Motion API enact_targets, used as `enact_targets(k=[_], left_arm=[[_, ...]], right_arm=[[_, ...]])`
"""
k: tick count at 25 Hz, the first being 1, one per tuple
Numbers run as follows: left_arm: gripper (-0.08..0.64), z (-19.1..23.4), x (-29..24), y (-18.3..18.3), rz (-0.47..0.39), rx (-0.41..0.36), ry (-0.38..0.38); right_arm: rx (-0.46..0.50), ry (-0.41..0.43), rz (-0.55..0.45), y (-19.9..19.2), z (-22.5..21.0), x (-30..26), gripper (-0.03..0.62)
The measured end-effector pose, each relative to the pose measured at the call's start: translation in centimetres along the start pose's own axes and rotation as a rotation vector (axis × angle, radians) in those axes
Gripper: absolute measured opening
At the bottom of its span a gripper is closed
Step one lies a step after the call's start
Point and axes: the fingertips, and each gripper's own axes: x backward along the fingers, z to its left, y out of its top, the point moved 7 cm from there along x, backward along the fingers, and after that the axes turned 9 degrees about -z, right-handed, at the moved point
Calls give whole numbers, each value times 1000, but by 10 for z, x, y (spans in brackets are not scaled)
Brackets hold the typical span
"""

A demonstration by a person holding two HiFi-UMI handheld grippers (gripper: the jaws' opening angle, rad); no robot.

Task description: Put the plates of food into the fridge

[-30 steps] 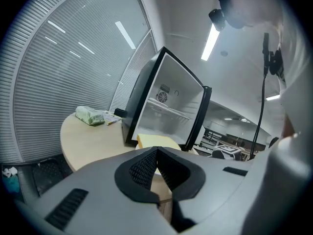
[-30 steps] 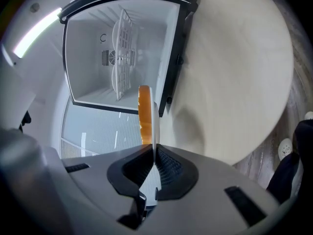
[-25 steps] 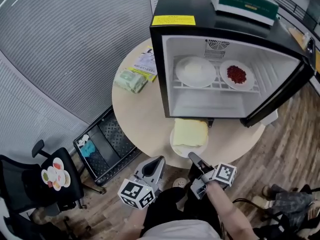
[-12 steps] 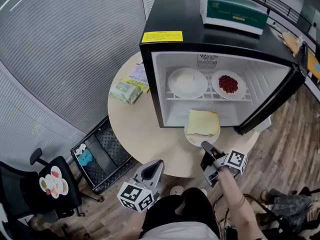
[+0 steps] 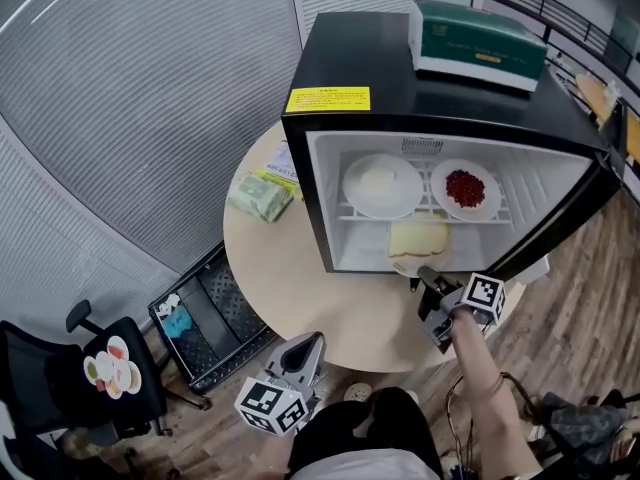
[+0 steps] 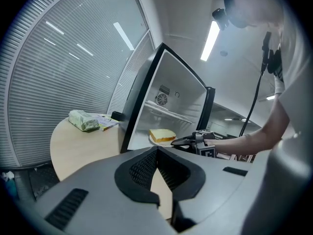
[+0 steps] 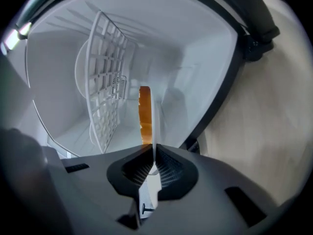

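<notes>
The bread plate [image 5: 418, 240] is mostly inside the fridge [image 5: 400, 78], on the bottom level just under the rack [image 5: 428, 209]. The right gripper [image 5: 421, 272] is clamped on its near rim. I'd say that grip keeps the plate flat and lets it slide deep without the hand going in. In the right gripper view the rim runs edge-on straight out of the pinched jaws.

The lower level makes sense, since the rack above is taken by a white-food plate [image 5: 381, 185] and a red-food plate [image 5: 465, 188], side by side. The left gripper [image 5: 310, 343] hangs low by the person's body, jaws pressed together on nothing, short of the table [image 5: 290, 278].

The door [image 5: 590, 203] stands wide at the right. What could catch is the rack's front edge, close above the bread. A packet [image 5: 259, 197] and papers [image 5: 285, 160] lie off to the left, out of the path.
</notes>
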Motion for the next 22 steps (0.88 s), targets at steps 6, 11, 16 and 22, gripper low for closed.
enact_targets(k=[6, 11, 16, 22], left_arm=[[5, 4, -3, 3, -12, 6, 35], [5, 6, -5, 5, -28, 12, 60], [5, 10, -5, 3, -22, 19, 70], [5, 10, -5, 3, -20, 23, 73]], right_arm=[[-5, -26, 28, 16, 0, -20, 17], [-6, -53, 41, 28, 2, -34, 17], [4, -81, 47, 40, 6, -49, 17], [-17, -102, 28, 49, 7, -63, 17]])
